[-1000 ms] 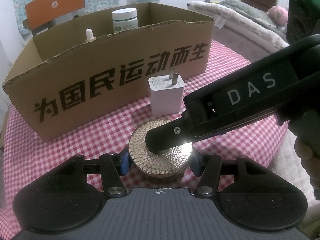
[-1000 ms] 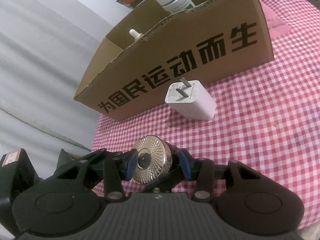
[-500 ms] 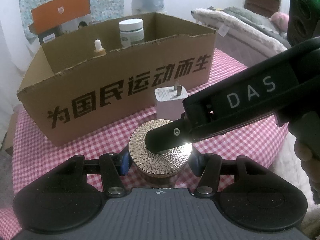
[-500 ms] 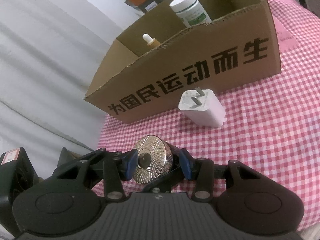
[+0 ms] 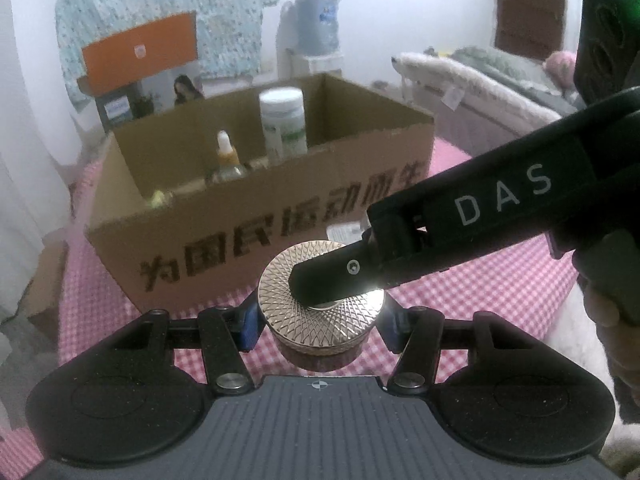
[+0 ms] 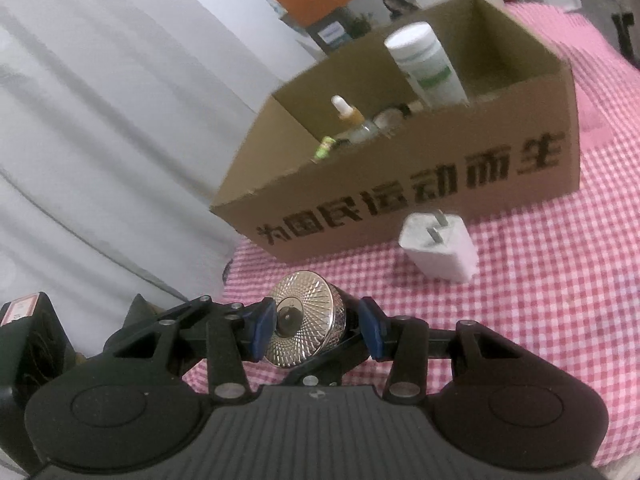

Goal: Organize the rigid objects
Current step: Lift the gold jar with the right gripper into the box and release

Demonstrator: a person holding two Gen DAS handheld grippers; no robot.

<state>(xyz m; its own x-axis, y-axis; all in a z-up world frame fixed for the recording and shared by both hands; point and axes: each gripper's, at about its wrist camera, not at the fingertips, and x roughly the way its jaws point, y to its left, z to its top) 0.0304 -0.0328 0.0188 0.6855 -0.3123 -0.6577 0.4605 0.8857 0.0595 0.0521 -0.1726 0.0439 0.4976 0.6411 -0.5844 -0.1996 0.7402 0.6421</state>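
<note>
Item: round jar with a gold, diamond-cut metal lid; held clear of the pink checked tablecloth, in front of the cardboard box; left gripper clenched on the jar's sides, blue pads at either flank; right gripper clamped top and bottom, one finger lying flat across the lid. Handling, as I judge it: rigid, fairly weighty for its size, polished lid likely slippery, so the textured rim and side wall are the better purchase; glass body possible, so set it down gently. Also present: white plug adapter lying on the cloth just beside the box front. Box contents: white bottle upright, dropper bottle, small oddments too blurred to name.
</note>
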